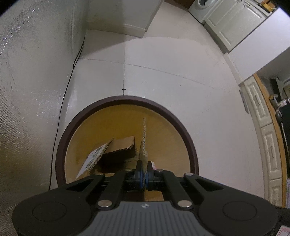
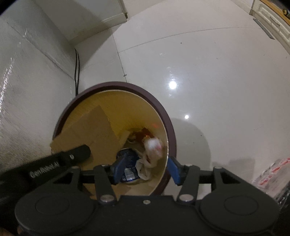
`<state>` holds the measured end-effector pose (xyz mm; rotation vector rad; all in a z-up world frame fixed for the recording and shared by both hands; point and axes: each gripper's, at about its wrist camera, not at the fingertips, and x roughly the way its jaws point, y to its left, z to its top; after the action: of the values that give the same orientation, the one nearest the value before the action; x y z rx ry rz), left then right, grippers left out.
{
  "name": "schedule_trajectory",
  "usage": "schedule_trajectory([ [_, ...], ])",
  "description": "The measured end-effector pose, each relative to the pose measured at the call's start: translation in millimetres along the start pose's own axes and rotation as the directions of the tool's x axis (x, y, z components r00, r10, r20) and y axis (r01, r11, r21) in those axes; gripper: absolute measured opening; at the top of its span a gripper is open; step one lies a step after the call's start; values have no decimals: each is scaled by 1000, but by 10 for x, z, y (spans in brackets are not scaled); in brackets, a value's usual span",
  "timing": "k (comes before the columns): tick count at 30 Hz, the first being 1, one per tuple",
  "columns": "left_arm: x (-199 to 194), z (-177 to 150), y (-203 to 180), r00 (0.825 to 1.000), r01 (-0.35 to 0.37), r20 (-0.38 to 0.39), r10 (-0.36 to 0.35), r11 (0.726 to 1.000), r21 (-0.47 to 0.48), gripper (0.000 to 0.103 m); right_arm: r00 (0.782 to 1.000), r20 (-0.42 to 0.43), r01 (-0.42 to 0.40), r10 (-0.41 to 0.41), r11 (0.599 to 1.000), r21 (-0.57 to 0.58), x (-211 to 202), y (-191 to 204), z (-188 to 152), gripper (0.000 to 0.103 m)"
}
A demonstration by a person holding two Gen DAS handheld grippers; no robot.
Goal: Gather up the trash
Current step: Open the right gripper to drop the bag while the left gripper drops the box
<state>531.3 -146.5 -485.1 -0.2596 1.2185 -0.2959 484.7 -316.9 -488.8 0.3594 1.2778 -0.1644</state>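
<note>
A round bin with a dark brown rim [image 1: 126, 99] and yellow inside stands on the pale floor. My left gripper [image 1: 144, 174] is shut on a strip of corrugated cardboard [image 1: 144, 138], held edge-on over the bin's mouth. A folded cardboard piece with a printed label [image 1: 108, 152] leans inside the bin. My right gripper [image 2: 146, 168] hangs open over the same bin's rim [image 2: 116, 85], with nothing pressed between its blue fingers [image 2: 119, 167]. A blurred white crumpled wrapper [image 2: 154, 145] is just beyond them inside the bin. Deeper down lie a blue packet [image 2: 128, 163] and a white bag [image 2: 143, 168].
A black cable [image 1: 72, 72] runs down the foil-covered wall [image 1: 27, 72] left of the bin. White cabinets [image 1: 230, 27] and a washing machine [image 1: 201, 7] stand far right. Red-and-white packets [image 2: 271, 170] lie on the floor to the right. The left gripper's black body [image 2: 76, 154] reaches in from the left.
</note>
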Motion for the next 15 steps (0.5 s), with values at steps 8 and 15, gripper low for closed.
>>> schedule_trajectory([
  [8, -11, 9, -16, 998, -47, -38, 47, 999, 5, 38, 1000, -4, 6, -7, 999, -34, 7, 34, -9, 54],
  [15, -53, 23, -65, 995, -89, -49, 91, 996, 31, 57, 1000, 7, 6, -6, 999, -41, -43, 4, -38, 54],
])
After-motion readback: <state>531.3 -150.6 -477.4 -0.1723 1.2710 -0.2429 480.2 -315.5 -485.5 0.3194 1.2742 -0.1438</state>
